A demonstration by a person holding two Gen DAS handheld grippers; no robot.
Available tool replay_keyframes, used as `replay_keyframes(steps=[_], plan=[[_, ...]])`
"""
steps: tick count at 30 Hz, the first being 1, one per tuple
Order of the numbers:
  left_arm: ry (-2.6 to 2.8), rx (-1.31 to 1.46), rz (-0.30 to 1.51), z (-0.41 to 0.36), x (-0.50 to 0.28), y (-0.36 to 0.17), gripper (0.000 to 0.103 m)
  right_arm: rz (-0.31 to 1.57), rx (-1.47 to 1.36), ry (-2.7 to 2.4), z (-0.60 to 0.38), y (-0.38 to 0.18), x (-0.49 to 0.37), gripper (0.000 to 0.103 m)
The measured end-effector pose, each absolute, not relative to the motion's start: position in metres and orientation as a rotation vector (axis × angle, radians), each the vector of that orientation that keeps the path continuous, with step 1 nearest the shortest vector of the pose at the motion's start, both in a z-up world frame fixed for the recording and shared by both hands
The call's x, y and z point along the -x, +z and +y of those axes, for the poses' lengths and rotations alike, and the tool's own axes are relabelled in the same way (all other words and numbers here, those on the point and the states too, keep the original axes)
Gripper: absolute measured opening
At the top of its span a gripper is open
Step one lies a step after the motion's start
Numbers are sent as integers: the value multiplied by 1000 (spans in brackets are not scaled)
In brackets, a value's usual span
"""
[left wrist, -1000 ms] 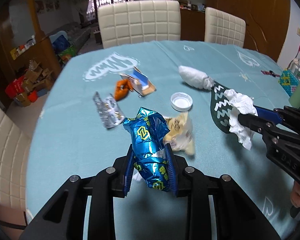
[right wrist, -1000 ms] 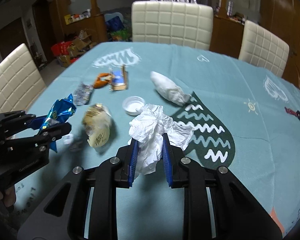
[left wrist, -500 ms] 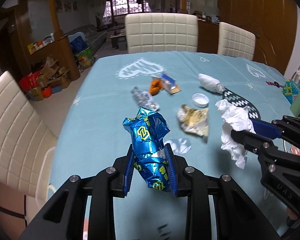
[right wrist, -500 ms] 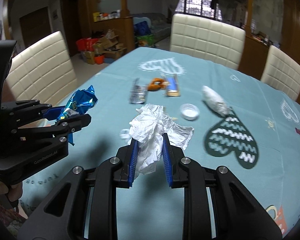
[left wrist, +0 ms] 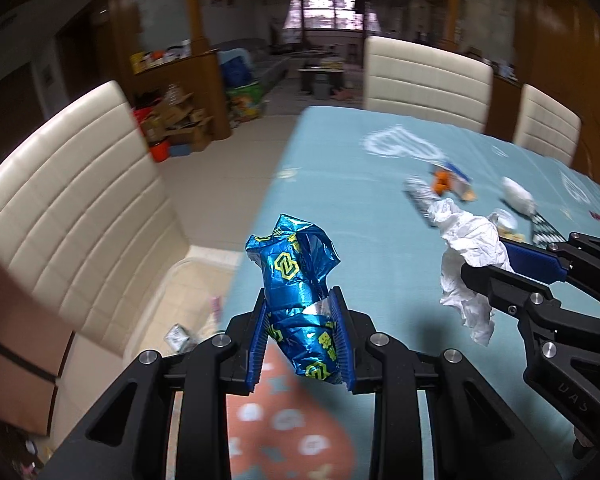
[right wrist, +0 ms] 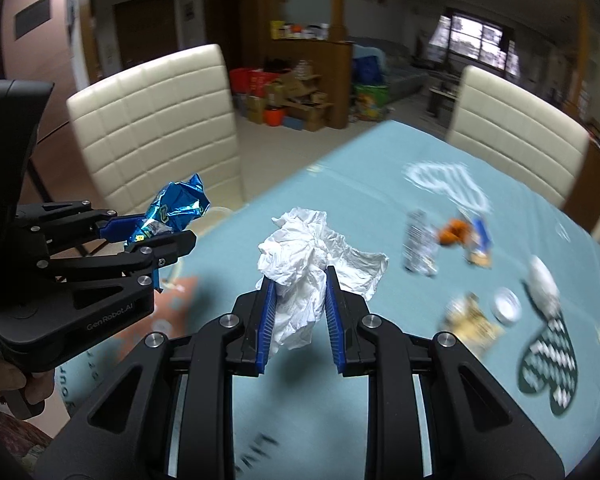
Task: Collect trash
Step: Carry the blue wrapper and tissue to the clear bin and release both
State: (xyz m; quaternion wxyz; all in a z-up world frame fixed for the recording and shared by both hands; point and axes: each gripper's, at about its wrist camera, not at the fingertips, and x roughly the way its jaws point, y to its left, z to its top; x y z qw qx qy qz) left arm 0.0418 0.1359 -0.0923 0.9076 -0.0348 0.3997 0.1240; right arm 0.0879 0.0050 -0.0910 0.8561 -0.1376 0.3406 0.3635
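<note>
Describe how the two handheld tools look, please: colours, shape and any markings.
Both tools, left and right, are matte black linkage frames with silver rivets and two ribbed blue pads. The left body carries white "GenRobot.AI" lettering. No cables or sleeves show.

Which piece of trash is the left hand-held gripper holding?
The crumpled blue foil wrapper, clamped in the left hand-held gripper. The white tissue is in the right one.
</note>
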Motion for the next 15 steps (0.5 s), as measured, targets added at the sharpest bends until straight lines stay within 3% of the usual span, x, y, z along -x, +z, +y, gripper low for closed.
replay_keyframes(steps=[15], plan=[[458, 172, 833, 234, -40, -104, 29, 674, 366, 979, 120, -88, -107, 26]])
